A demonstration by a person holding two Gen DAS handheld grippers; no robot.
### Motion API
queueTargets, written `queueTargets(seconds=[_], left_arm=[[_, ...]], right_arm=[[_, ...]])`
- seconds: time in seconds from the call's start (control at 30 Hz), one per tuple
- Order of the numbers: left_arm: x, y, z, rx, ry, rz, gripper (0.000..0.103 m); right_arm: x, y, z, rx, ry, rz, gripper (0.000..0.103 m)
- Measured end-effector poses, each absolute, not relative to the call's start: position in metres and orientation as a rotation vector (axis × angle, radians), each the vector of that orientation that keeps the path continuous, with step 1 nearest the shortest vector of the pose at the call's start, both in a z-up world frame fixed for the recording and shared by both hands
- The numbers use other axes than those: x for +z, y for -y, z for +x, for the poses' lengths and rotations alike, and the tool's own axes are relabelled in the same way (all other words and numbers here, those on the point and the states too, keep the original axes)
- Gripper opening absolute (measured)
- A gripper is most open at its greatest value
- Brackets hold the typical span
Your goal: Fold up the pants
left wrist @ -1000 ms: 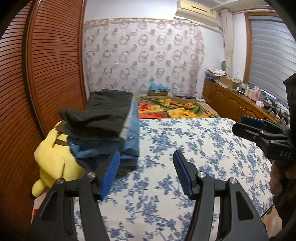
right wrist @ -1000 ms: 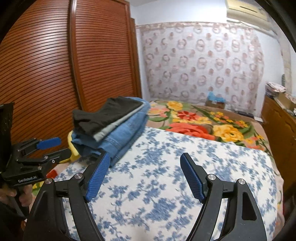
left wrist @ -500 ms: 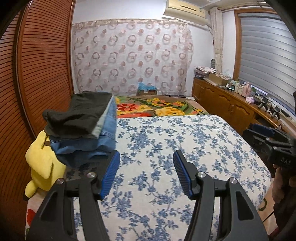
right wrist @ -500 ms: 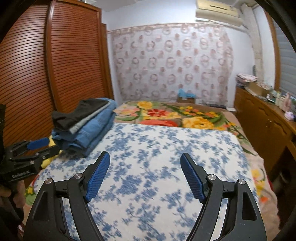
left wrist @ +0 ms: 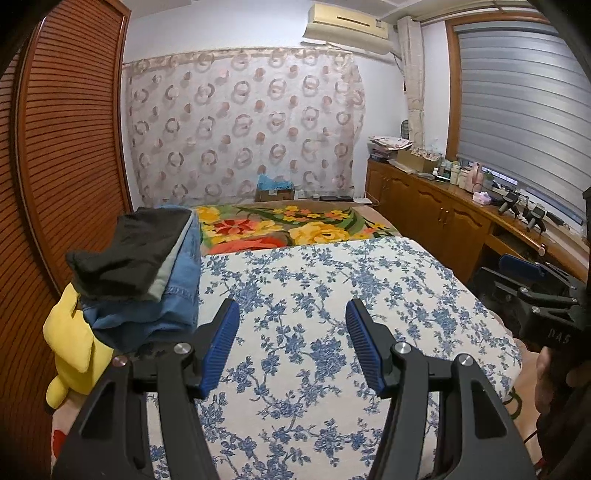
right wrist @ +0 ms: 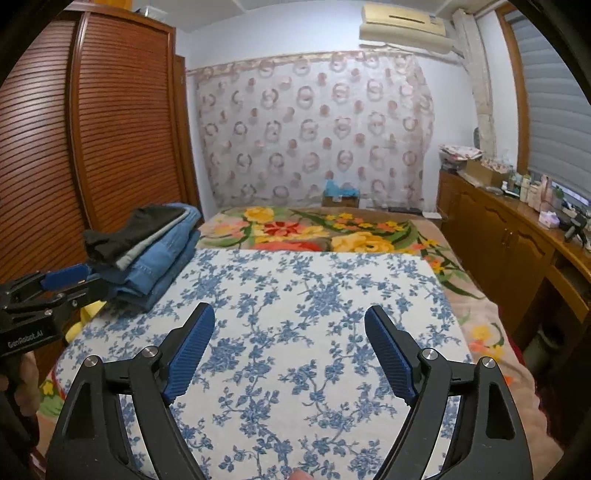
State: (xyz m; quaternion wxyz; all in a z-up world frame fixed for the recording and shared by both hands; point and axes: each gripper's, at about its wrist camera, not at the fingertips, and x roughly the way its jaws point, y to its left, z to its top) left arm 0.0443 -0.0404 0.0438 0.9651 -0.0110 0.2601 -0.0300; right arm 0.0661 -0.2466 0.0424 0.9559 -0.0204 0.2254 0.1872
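On a bed's blue-flowered white sheet (left wrist: 332, 295), folded denim and black pants (left wrist: 147, 273) sit stacked at the left edge; the left tool (left wrist: 291, 334) gapes empty, and the right tool (right wrist: 290, 341), empty too, has just been opening.

A bedroom in a private home. A bed (right wrist: 476, 317) fills the floor, spread with a blue-flowered sheet (right wrist: 306, 314) over a bright floral blanket (right wrist: 332, 232). A louvred wooden wardrobe (right wrist: 110, 129) lines one wall; a patterned curtain (right wrist: 314, 129) hangs behind. A wall air conditioner (right wrist: 406, 26), a low wooden cabinet (right wrist: 509, 243) crowded with what appear to be toiletries, folded clothes (left wrist: 147, 273) and a yellow plush toy (left wrist: 74, 347) complete the domestic setting.
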Motion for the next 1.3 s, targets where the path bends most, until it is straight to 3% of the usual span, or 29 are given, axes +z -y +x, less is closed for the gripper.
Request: queueTargets(seconds=[0.67,1.3], left_arm=[[0.084,0.033,0.027,-0.040,-0.439,-0.027,0.060],[0.084,0.029,0.022,-0.029,-0.432,-0.027,0.060]], right_arm=[[0.091,0.256,0.040,0.346,-0.336,-0.017,0.086],[0.093,0.257,0.036,0.335,-0.325,-0.018,0.086]])
